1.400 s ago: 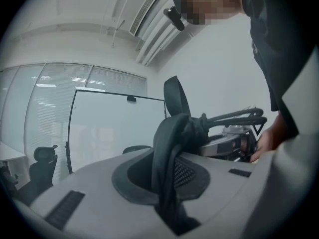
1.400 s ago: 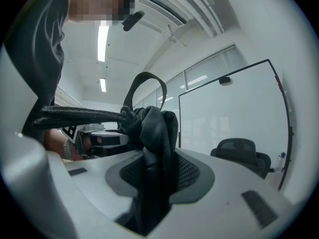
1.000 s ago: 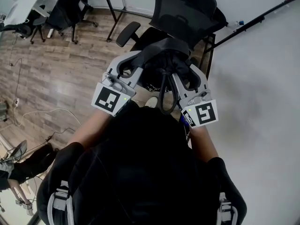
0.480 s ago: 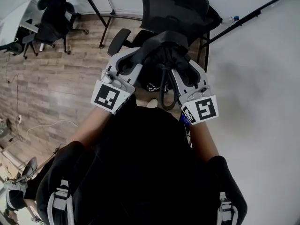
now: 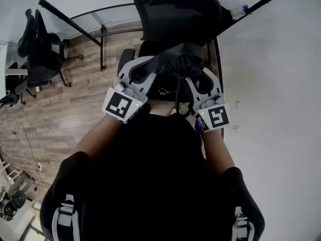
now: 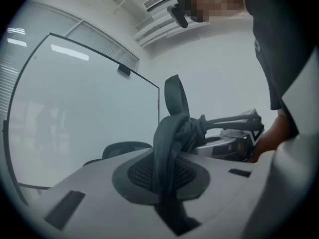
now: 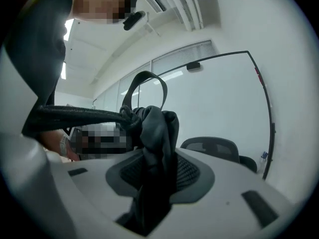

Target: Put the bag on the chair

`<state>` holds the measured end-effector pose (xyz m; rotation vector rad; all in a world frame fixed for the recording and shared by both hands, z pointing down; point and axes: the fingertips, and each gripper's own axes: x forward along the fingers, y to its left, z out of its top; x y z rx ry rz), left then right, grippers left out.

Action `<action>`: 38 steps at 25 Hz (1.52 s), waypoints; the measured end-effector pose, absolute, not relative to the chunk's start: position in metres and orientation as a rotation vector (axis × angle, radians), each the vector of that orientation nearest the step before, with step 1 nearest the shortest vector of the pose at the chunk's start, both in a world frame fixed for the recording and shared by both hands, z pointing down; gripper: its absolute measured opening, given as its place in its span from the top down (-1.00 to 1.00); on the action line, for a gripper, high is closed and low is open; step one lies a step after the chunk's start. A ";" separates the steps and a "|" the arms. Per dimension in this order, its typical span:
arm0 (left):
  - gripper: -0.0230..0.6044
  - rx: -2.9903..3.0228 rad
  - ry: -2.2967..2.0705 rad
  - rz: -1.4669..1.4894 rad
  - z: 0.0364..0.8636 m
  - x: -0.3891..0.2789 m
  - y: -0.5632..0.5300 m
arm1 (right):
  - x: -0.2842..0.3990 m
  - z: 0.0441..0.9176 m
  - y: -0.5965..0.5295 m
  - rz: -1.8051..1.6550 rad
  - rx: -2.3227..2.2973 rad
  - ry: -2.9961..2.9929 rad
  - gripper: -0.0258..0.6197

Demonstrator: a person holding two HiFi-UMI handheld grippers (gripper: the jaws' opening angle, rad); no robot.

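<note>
A black bag (image 5: pixel 173 67) hangs bunched between my two grippers, straight above the seat of a black mesh office chair (image 5: pixel 183 11). My left gripper (image 5: pixel 145 69) is shut on a gathered fold of the bag fabric (image 6: pixel 167 143). My right gripper (image 5: pixel 193 74) is shut on another dark wad of the bag (image 7: pixel 157 133), with a black cord (image 7: pixel 75 114) running off to the left. A strap loop (image 5: pixel 176 97) dangles between the gripper bodies. The chair back (image 7: pixel 209 147) shows behind the right jaws.
A white desk (image 5: pixel 276 109) fills the right side, its black frame leg (image 5: pixel 218 54) beside the chair. Wood floor (image 5: pixel 65 104) lies to the left, with another office chair (image 5: pixel 37 54) at far left and a black rail (image 5: pixel 95 19) behind.
The head view has swung left; the chair now sits centred straight ahead of the bag. Both grippers kept their hold on the bag and drew slightly closer to the chair.
</note>
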<state>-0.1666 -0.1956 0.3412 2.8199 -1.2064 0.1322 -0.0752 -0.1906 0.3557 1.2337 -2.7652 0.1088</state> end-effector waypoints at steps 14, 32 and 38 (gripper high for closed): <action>0.78 2.780 -1.062 0.161 0.411 -0.182 -0.309 | -0.091 0.424 -0.291 0.203 1.389 -2.589 0.54; 0.78 2.611 -1.036 0.348 0.578 -0.123 -0.372 | -0.038 0.590 -0.358 0.515 1.369 -2.426 0.54; 0.78 2.565 -1.002 0.439 0.637 -0.114 -0.398 | -0.027 0.651 -0.382 0.636 1.365 -2.367 0.54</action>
